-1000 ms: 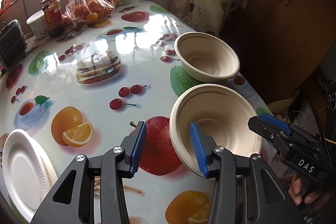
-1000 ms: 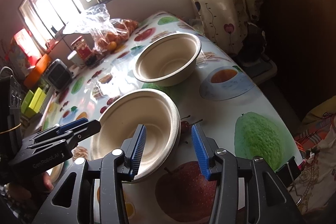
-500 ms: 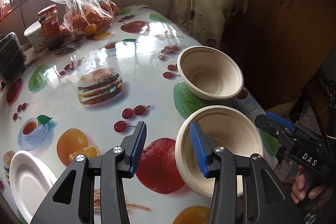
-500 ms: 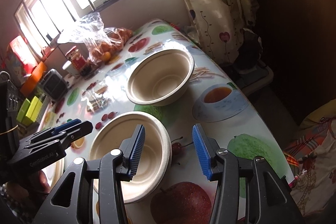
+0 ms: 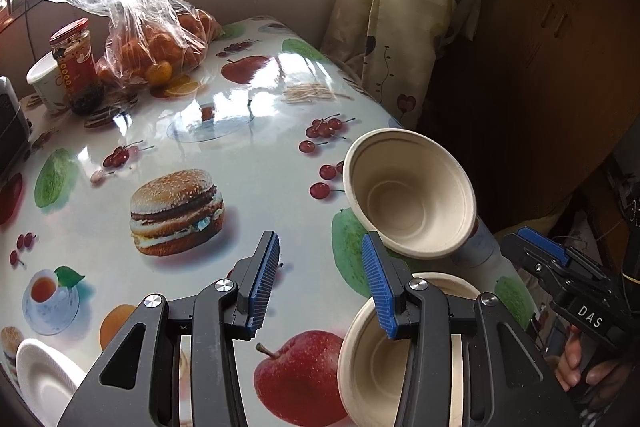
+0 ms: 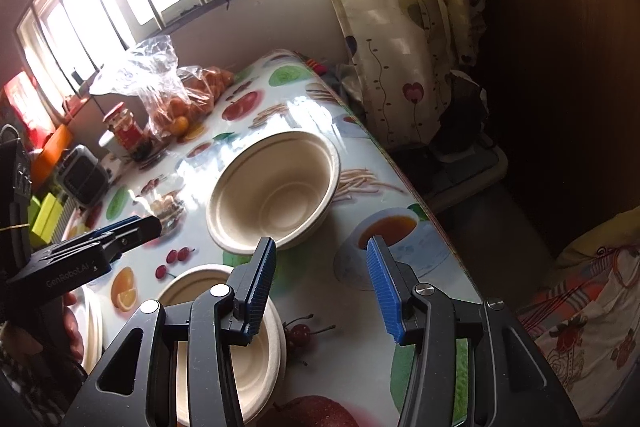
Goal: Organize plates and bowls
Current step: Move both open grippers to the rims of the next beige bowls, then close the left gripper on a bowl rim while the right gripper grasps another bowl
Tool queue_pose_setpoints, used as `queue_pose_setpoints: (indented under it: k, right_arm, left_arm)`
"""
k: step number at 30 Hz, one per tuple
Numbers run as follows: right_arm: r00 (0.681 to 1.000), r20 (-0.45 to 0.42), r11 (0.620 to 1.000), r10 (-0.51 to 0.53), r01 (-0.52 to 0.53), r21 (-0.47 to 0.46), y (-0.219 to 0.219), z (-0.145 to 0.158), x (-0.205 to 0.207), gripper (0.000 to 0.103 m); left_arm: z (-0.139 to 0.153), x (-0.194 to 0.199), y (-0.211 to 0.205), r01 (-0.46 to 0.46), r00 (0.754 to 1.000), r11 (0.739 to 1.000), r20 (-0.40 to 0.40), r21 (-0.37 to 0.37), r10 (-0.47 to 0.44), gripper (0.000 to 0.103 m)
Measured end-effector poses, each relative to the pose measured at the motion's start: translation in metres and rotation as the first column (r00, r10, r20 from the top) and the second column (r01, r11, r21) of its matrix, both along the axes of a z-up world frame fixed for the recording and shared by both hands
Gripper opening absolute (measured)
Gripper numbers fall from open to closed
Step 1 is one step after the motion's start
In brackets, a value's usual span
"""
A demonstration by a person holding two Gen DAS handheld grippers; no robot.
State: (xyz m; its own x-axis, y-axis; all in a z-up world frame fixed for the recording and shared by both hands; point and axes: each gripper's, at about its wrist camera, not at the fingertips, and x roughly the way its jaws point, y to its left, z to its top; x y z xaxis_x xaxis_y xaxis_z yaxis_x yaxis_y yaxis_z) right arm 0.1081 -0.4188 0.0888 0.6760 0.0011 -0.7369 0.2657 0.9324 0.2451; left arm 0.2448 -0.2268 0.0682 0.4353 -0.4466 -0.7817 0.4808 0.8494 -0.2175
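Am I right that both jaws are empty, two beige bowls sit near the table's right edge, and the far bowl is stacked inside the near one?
Not stacked. In the right wrist view the far bowl sits on the table apart from the near bowl, with tablecloth showing between them. The rest holds: both the left gripper and the right gripper have nothing between their jaws.

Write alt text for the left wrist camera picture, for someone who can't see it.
The left gripper, open and holding nothing, hangs over a glossy fruit-print tablecloth with two beige paper bowls at its right edge, one beyond the fingertips and one partly under the right finger. A white foam plate sits lower left; a clear plastic bag of oranges and a red-lidded jar stand by the window.
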Motion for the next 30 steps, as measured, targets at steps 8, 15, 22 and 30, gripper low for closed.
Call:
queue_pose_setpoints:
  k: [8, 15, 22, 30]
  right_arm:
    - [1.0, -0.012, 1.0, 0.006, -0.006, -0.013, -0.011, -0.003, 0.017, 0.047]
    - [1.0, -0.019, 1.0, 0.012, -0.013, -0.008, -0.018, -0.008, 0.028, 0.047]
    - [0.999, -0.026, 1.0, 0.019, -0.019, 0.003, -0.02, -0.013, 0.039, 0.047]
    - [0.999, -0.033, 0.999, 0.032, -0.031, 0.01, -0.018, -0.017, 0.047, 0.047]
  left_arm:
    - [-0.003, 0.021, -0.013, 0.011, 1.0, 1.0, -0.013, -0.017, -0.012, 0.045]
    - [-0.003, 0.03, -0.026, 0.028, 1.0, 1.0, 0.004, 0.001, -0.028, 0.045]
    - [-0.015, 0.042, -0.031, 0.018, 0.999, 1.0, -0.044, -0.001, -0.018, 0.045]
    - [-0.024, 0.047, -0.034, 0.016, 0.997, 1.0, -0.077, -0.003, -0.016, 0.044]
